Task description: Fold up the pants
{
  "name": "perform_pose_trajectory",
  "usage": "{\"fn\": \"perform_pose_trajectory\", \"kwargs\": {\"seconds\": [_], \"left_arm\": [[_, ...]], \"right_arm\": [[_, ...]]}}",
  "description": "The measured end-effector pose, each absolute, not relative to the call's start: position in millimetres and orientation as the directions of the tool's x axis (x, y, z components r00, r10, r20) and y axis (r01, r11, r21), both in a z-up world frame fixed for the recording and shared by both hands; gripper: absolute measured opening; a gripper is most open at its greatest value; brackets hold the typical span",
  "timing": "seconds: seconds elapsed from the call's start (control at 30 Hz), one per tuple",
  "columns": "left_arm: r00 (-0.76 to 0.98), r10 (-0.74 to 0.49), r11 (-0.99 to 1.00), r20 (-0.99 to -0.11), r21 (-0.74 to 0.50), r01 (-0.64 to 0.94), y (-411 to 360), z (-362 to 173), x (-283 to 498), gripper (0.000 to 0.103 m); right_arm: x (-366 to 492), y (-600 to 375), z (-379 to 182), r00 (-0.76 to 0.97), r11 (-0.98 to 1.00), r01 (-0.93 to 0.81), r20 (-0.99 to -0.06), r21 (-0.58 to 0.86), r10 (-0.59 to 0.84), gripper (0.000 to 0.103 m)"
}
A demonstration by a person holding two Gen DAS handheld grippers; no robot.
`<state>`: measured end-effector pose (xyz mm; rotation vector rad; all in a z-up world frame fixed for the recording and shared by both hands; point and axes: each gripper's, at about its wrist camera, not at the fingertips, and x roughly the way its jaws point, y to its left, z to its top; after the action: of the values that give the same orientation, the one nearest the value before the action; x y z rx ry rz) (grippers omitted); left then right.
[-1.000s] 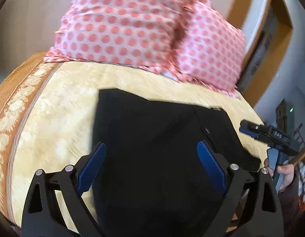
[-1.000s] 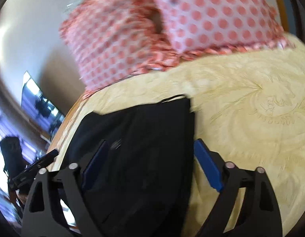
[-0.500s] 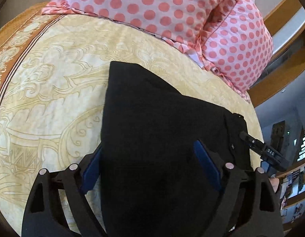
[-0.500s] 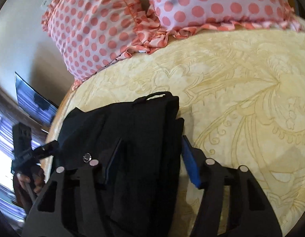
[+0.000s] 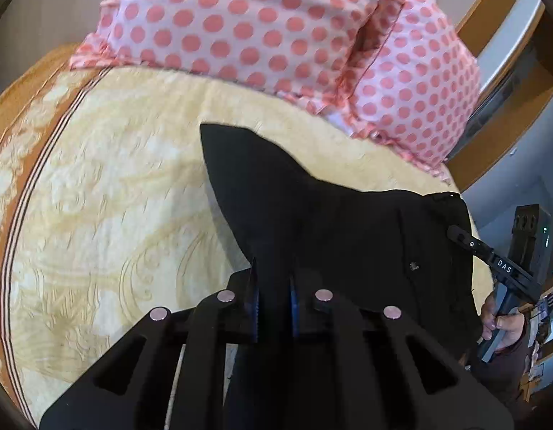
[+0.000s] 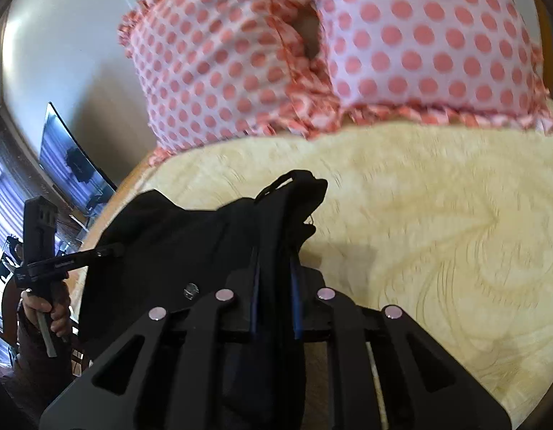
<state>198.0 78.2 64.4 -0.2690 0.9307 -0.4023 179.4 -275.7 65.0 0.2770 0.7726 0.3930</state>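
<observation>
Since half second ago: both tongs gone from spread to pinching cloth, near edge of pants lifted off bed. Left gripper (image 5: 273, 301) pressed together on black pants (image 5: 334, 222); right gripper (image 6: 274, 297) likewise pinching waistband side (image 6: 283, 215). Grips at two near corners, likely so edge carries evenly for fold toward pillows (image 5: 276, 25). Pants: black, already doubled, far part resting on yellow bedspread (image 5: 108, 193), one corner peaked, belt loop sticking up.
</observation>
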Motion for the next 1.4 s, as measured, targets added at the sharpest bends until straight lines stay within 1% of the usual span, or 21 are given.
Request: {"fn": "perform_pose_trajectory", "kwargs": {"seconds": [0.27, 0.37, 0.43, 0.47, 0.5, 0.53, 0.57, 0.6, 0.63, 0.7, 0.73, 0.77, 0.8, 0.87, 0.93, 1.03, 1.1, 1.23, 1.27, 1.33, 1.4], "left_arm": [[0.62, -0.412, 0.908, -0.668, -0.356, 0.22, 49.9, 92.2, 281.0, 0.011], [0.581, -0.389, 0.917, -0.715, -0.359, 0.173, 41.5, 73.1, 329.7, 0.011], [0.509, -0.359, 0.928, -0.782, -0.36, 0.1, 38.6, 44.6, 354.3, 0.012], [0.488, -0.339, 0.934, -0.805, -0.352, 0.068, 38.9, 32.2, 360.8, 0.021], [0.488, -0.324, 0.938, -0.81, -0.344, 0.05, 40.3, 26.3, 363.1, 0.026], [0.501, -0.332, 0.933, -0.799, -0.356, 0.049, 42.8, 26.3, 361.1, 0.027], [0.5, -0.341, 0.93, -0.796, -0.365, 0.054, 44.7, 28.1, 358.8, 0.027], [0.502, -0.343, 0.929, -0.794, -0.367, 0.054, 48.3, 32.5, 354.7, 0.035], [0.513, -0.33, 0.933, -0.793, -0.358, 0.047, 52.3, 38.1, 349.5, 0.039], [0.56, -0.316, 0.937, -0.766, -0.344, 0.058, 60.5, 55.2, 331.5, 0.057], [0.59, -0.322, 0.937, -0.741, -0.34, 0.083, 63.0, 64.8, 317.2, 0.063], [0.61, -0.339, 0.931, -0.716, -0.346, 0.112, 64.0, 72.3, 306.3, 0.075], [0.624, -0.373, 0.92, -0.687, -0.361, 0.153, 62.1, 79.8, 293.2, 0.08], [0.596, -0.472, 0.877, -0.65, -0.415, 0.242, 53.6, 84.7, 274.2, 0.084], [0.535, -0.531, 0.845, -0.657, -0.453, 0.283, 43.0, 77.1, 266.4, 0.086], [0.418, -0.547, 0.836, -0.725, -0.493, 0.239, 29.2, 46.0, 275.5, 0.086], [0.428, -0.554, 0.831, -0.714, -0.504, 0.233, 27.7, 36.2, 278.4, 0.087], [0.475, -0.483, 0.875, -0.736, -0.433, 0.218, 25.6, 49.8, 262.4, 0.087], [0.497, -0.466, 0.884, -0.733, -0.406, 0.231, 24.9, 54.1, 253.5, 0.088], [0.559, -0.404, 0.914, -0.724, -0.304, 0.267, 21.1, 65.0, 224.2, 0.095], [0.619, -0.32, 0.946, -0.718, -0.206, 0.25, 22.1, 65.7, 190.3, 0.102]], "right_arm": [[266.5, -308.5, 89.9, 0.76, 0.904, -0.148, -0.54, 0.401, 0.363, 0.013], [305.7, -314.9, 68.8, 0.737, 0.912, -0.073, -0.594, 0.405, 0.322, 0.013], [325.9, -308.4, 44.0, 0.676, 0.927, -0.015, -0.68, 0.374, 0.285, 0.014], [332.1, -305.9, 32.9, 0.65, 0.939, 0.013, -0.716, 0.345, 0.254, 0.017], [331.7, -306.9, 31.0, 0.65, 0.941, 0.024, -0.72, 0.338, 0.242, 0.025], [329.8, -309.4, 32.1, 0.649, 0.941, 0.037, -0.724, 0.337, 0.234, 0.031], [327.6, -312.8, 34.4, 0.648, 0.94, 0.052, -0.727, 0.338, 0.225, 0.042], [320.3, -319.3, 41.7, 0.659, 0.937, 0.073, -0.722, 0.342, 0.212, 0.054], [311.2, -322.1, 48.6, 0.68, 0.936, 0.08, -0.706, 0.343, 0.201, 0.059], [285.0, -321.5, 66.1, 0.727, 0.927, 0.041, -0.647, 0.374, 0.229, 0.066], [272.4, -321.2, 71.4, 0.736, 0.913, -0.007, -0.616, 0.408, 0.281, 0.068], [263.5, -318.6, 72.9, 0.734, 0.9, -0.046, -0.596, 0.434, 0.325, 0.074], [253.1, -314.4, 73.7, 0.72, 0.879, -0.096, -0.577, 0.468, 0.386, 0.079], [243.0, -303.0, 69.9, 0.678, 0.844, -0.154, -0.567, 0.513, 0.469, 0.083], [240.6, -294.8, 56.4, 0.616, 0.814, -0.164, -0.587, 0.558, 0.526, 0.084], [252.2, -295.5, 22.5, 0.542, 0.807, -0.061, -0.66, 0.587, 0.521, 0.087], [249.7, -298.1, 21.7, 0.569, 0.793, -0.059, -0.633, 0.606, 0.526, 0.087], [222.1, -284.3, 43.2, 0.618, 0.871, -0.048, -0.67, 0.489, 0.411, 0.089], [208.1, -279.3, 50.0, 0.641, 0.898, -0.057, -0.674, 0.436, 0.368, 0.095], [177.4, -268.3, 56.5, 0.687, 0.93, -0.086, -0.655, 0.356, 0.314, 0.101], [150.7, -252.7, 53.3, 0.707, 0.953, -0.103, -0.653, 0.284, 0.271, 0.101]]}}
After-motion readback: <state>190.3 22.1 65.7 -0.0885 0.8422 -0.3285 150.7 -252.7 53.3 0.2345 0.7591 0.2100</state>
